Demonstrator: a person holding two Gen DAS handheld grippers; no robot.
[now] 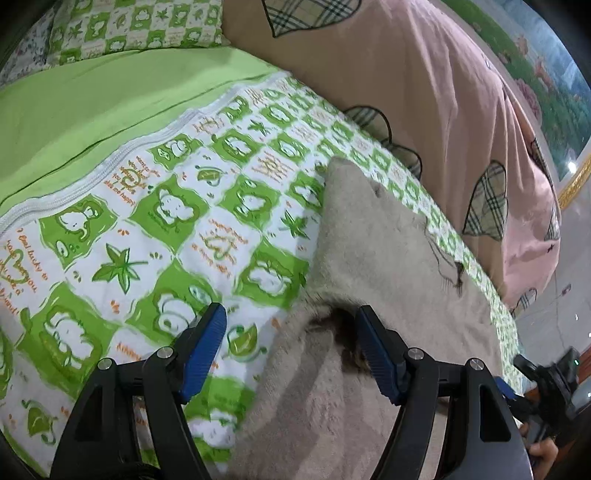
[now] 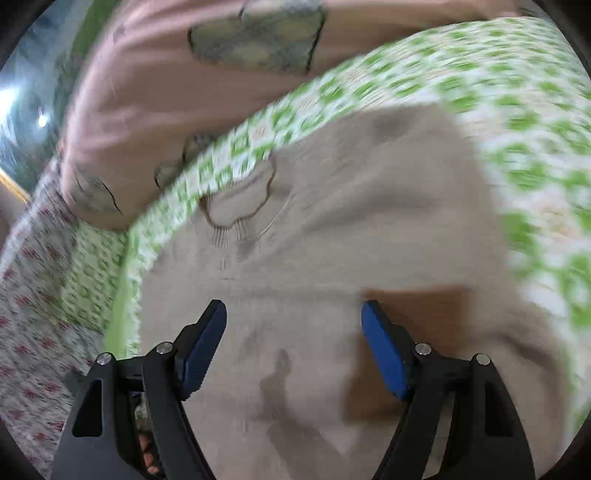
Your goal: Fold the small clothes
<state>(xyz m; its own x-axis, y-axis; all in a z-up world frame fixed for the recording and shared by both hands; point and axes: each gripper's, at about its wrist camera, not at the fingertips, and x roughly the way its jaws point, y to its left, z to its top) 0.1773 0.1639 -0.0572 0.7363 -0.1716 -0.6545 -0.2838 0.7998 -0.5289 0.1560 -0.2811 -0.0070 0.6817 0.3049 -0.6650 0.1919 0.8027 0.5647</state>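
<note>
A beige fuzzy garment (image 1: 388,251) lies flat on the green-and-white patterned bed cover (image 1: 166,229), with dark line embroidery (image 1: 450,273) on it. My left gripper (image 1: 291,310) hangs open over the garment's left edge, where a dark brown part (image 1: 343,332) shows beside the right finger. In the blurred right wrist view the same garment (image 2: 351,221) fills the middle, with embroidery (image 2: 240,206) and a brown patch (image 2: 424,317). My right gripper (image 2: 293,304) is open above it, nothing between its fingers.
A pink quilt (image 1: 424,92) with plaid patches is bunched along the far side of the bed (image 2: 166,110). A plain green sheet (image 1: 92,110) and a patterned pillow (image 1: 140,26) lie at the left. A hand holds a black device (image 1: 554,376) at the lower right.
</note>
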